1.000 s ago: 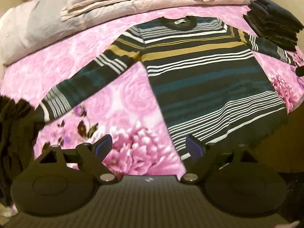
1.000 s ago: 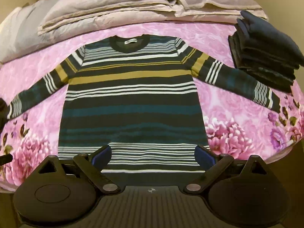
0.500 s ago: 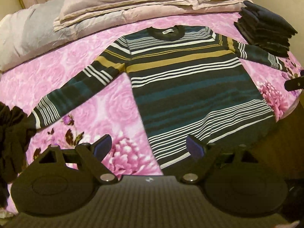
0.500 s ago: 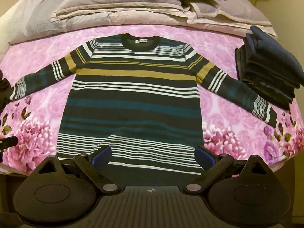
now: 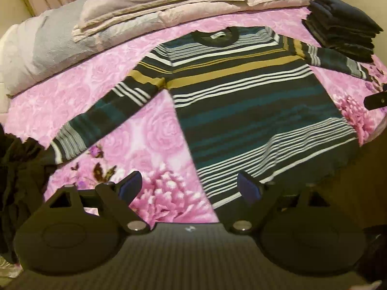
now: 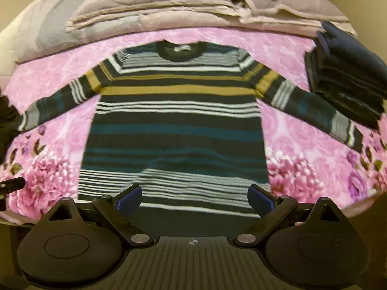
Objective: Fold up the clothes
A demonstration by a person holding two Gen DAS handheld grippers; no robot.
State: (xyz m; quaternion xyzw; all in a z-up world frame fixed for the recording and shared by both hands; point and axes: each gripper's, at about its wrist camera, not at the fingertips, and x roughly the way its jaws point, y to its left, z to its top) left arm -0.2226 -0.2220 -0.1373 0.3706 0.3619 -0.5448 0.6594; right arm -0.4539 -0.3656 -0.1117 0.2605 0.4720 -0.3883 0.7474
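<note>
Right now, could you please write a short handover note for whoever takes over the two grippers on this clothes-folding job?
Left gripper: open, empty, near the hem's left corner.
Right gripper: open, empty, centred over the hem.
The striped knit sweater in black, teal, white and mustard lies flat on the pink floral bedspread, collar away from you, both sleeves spread out.
A stack of folded dark navy clothes sits beyond the right sleeve; a dark crumpled garment lies by the left cuff.
Done: sweater laid out. Left: every fold of it.
</note>
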